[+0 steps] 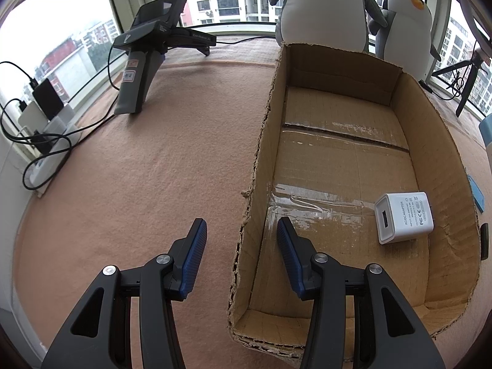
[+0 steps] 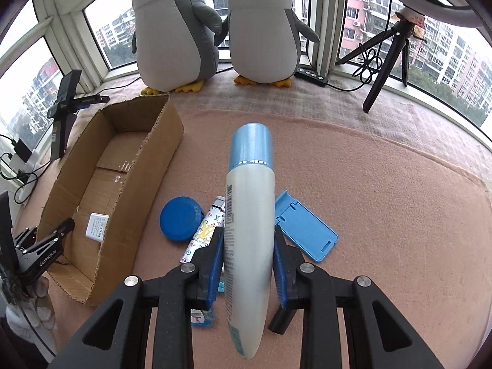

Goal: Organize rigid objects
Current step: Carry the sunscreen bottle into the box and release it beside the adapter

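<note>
Two handheld tools work over a pink blanket spread across a bay-window ledge. Nearest the lens, the right tool is clamped on a white bottle, blue pads pressing both its sides, its pale-blue cap pointing away from the camera. Beneath and around the bottle lie the other loose items: a small clear bottle of blue liquid and a short black cylinder close in, then a patterned packet, a round blue lid to its left and a flat blue plastic holder to the right.

Left of this cluster, the left tool stands with its jaws apart and gripping nothing; in its own view the torn left wall of an open cardboard box runs between the two fingers, one finger outside the box and one over its taped floor. Inside the box, near the right wall at the near end, a white power adapter lies on its side.

Farther back, a spare black handheld device stands on the blanket left of the box, beside a power strip with plugged-in chargers. Two plush penguins sit against the window behind the box, with a black tripod to the right and apartment blocks outside.
</note>
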{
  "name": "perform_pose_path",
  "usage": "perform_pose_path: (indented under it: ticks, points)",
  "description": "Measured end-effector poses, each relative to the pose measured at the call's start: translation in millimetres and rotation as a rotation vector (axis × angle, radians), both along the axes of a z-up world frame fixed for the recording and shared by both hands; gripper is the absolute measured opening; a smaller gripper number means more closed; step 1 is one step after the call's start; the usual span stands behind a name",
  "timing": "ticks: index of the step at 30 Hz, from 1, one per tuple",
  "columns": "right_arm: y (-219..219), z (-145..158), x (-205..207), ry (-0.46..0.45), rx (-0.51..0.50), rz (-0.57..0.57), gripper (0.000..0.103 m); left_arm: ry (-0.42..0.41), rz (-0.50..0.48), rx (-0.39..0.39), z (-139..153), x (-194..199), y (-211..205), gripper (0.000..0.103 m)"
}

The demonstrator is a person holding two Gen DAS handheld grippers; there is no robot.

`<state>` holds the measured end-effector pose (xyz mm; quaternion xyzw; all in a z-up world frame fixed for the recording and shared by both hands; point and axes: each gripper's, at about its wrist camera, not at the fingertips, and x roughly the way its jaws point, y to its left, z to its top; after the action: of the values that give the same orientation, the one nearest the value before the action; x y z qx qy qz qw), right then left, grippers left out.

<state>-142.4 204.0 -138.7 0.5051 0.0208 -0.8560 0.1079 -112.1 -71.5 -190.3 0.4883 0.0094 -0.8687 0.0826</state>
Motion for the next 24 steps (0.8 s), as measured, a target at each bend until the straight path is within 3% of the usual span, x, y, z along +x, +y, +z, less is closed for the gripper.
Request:
perform_pose_path:
  ticks: [12, 24]
  points:
    - [-78, 21, -16, 0.012, -0.108, 0.112, 0.026, 0.0, -0.001, -0.001, 0, 0, 0, 0.047]
    - [-139, 5, -30, -0.015, -0.08, 0.195, 0.026, 0.001, -0.002, -0.001, 0, 0, 0, 0.047]
